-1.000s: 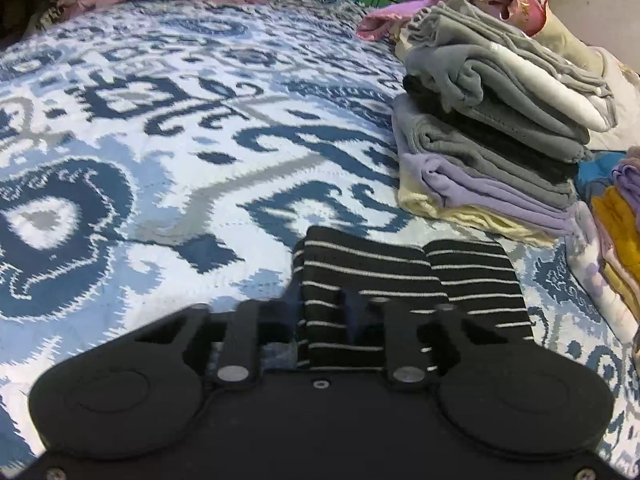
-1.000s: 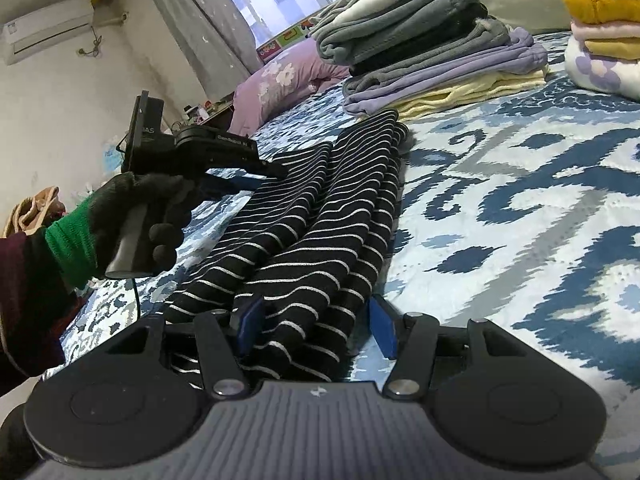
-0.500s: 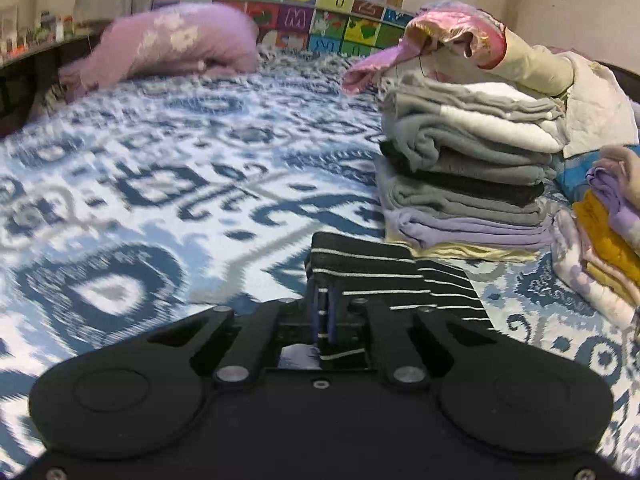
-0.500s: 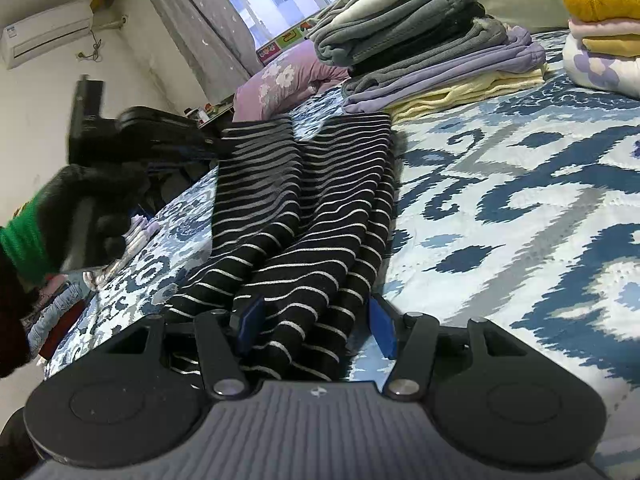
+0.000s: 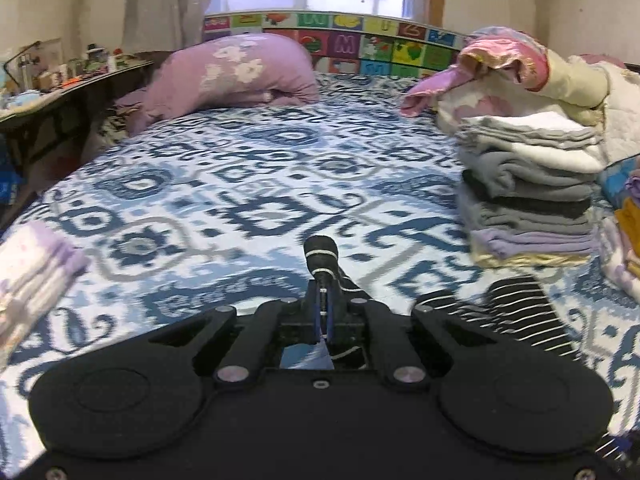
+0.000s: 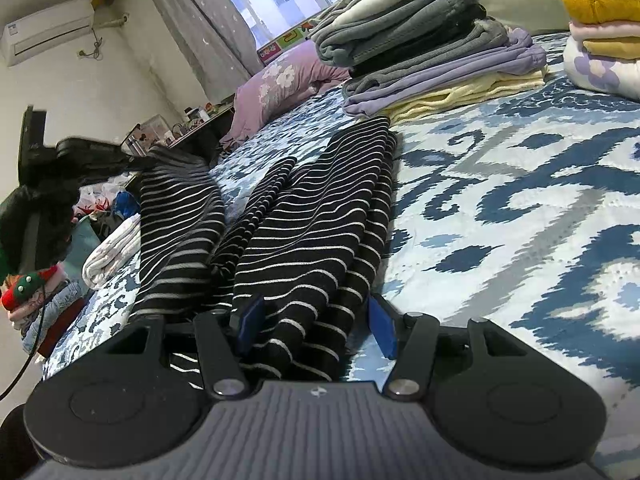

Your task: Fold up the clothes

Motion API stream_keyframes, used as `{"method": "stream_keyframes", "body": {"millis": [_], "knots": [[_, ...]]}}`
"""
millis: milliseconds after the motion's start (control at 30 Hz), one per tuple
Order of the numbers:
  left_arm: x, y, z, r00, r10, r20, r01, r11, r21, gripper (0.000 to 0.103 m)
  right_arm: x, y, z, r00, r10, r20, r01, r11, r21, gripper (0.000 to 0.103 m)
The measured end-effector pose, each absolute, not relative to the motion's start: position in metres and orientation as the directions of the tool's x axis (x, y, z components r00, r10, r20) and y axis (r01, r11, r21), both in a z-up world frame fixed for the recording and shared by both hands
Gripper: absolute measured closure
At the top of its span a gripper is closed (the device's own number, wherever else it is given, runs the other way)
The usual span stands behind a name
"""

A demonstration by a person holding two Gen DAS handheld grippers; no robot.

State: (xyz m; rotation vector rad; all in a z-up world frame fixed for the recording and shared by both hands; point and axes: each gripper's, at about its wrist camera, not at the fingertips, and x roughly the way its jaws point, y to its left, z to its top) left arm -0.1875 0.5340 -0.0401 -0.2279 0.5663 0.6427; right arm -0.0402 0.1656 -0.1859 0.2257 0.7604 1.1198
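Left tool [image 5: 323, 312]: pinching striped garment [image 6: 320, 216], lifting your fold edge | Right tool [image 6: 316, 328]: spread, straddling hem on bed [image 6: 520, 200].

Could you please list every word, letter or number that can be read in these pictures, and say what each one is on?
"M": on a purple tile of the alphabet panel at the head of the bed.
"U": on a yellow-green tile of the same panel, further right.
Other tiles: letters and pictures too blurred to read.
Air conditioner: small label, too small to read.
Right hand-held gripper: a small logo, no legible text.
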Motion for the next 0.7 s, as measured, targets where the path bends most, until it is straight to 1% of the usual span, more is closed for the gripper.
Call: {"method": "stream_keyframes", "body": {"millis": [367,500,700], "knots": [[-0.265,0.562,-0.058,0.573,0.578,-0.581,-0.718,0.696,-0.016,0.102,-0.040,0.166,-0.187,0.214,0.875,-0.433,-0.725,0.440,0.530,0.045],[-0.293,0.563,-0.059,0.565,0.608,-0.557,-0.745,0.666,-0.029,0.102,-0.040,0.166,-0.187,0.213,0.876,-0.432,-0.725,0.439,0.532,0.045],[-0.321,0.570,-0.053,0.543,0.649,-0.534,-0.774,0.632,-0.018,0.102,-0.040,0.166,-0.187,0.213,0.876,-0.432,-0.725,0.438,0.531,0.045]]}}
